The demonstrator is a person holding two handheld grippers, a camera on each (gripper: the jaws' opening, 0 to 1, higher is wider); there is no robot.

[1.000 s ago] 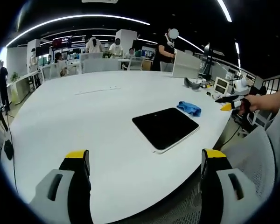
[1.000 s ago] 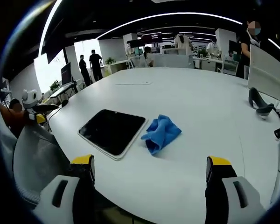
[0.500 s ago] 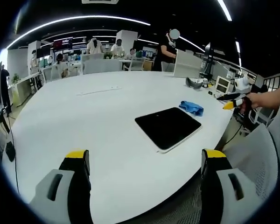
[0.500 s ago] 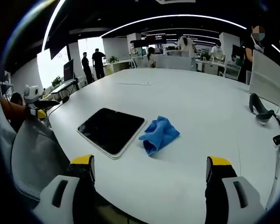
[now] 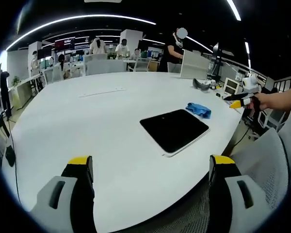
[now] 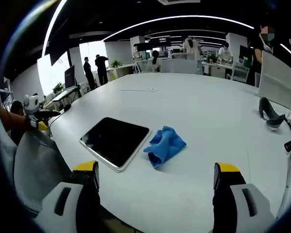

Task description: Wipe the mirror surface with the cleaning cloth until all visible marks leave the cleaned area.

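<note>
In the left gripper view, the left gripper [image 5: 148, 170] rises nearest the camera, its two yellow-tipped fingers [image 5: 80, 162] spread wide apart with nothing between them, hovering over the near edge of the white surface [image 5: 87, 126]. Beyond them the mirror [image 5: 174, 129], a dark flat rectangle with a pale rim, lies flat on the surface close to its right edge. Just past the mirror's far corner sits the crumpled blue cleaning cloth [image 5: 199, 109], near the mirror but not on it. Farther right, off the surface, a hand holds the right gripper [image 5: 238, 102].

In the right gripper view, the right gripper [image 6: 155, 174] also has its fingers [image 6: 224, 171] wide open and empty above the surface [image 6: 208, 111]. Ahead lies the mirror [image 6: 114, 141], with the cleaning cloth [image 6: 164, 146] bunched just beside its right edge, touching or nearly touching it. No container stands near them. At the far left a hand holds the left gripper [image 6: 36, 108].
</note>
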